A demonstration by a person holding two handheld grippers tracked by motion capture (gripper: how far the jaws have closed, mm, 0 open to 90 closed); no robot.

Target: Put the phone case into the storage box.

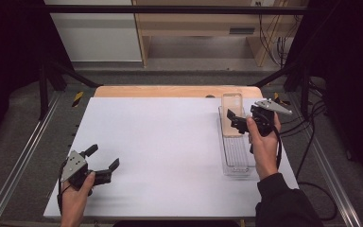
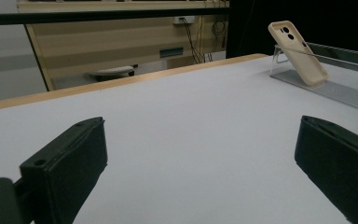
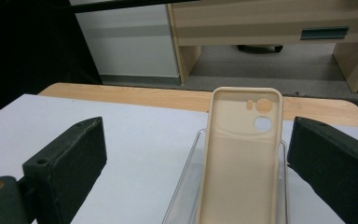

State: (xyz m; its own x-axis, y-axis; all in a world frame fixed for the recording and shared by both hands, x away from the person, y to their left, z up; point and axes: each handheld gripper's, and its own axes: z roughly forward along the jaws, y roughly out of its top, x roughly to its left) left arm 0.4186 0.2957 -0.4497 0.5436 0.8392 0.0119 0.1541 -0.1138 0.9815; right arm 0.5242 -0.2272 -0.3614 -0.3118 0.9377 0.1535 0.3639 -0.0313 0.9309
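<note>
Phone case point(image 3: 240, 158): beige, soft-looking shell, rounded corners. Camera cutouts near its top edge, one larger round hole and a smaller opening above it. In the right gripper view the hollow inner side faces the camera; in the left gripper view the smooth back point(image 2: 298, 52) shows, tilted, leaning back against a clear support.

Location: the case stands propped at the far end of a long clear plastic tray point(image 1: 236, 161), which lies on the right side of the white tabletop point(image 1: 170, 151), running front to back. A bare wooden strip shows along the tabletop's far edge.

Right hand-held gripper point(image 1: 234, 119): held in the person's right hand point(image 1: 263, 144), just at the case, grey three-cornered plate on top. Jaws spread wide. In the right gripper view the case sits between the two black jaws, nearer the right-hand one; a gap shows on each side, so no contact that I can see. Nothing gripped.

Left hand-held gripper point(image 1: 105, 158): low at the near left of the tabletop, held in the left hand point(image 1: 75, 198), well apart from the tray. Jaws spread wide, only bare white surface between them. Holds nothing.
</note>
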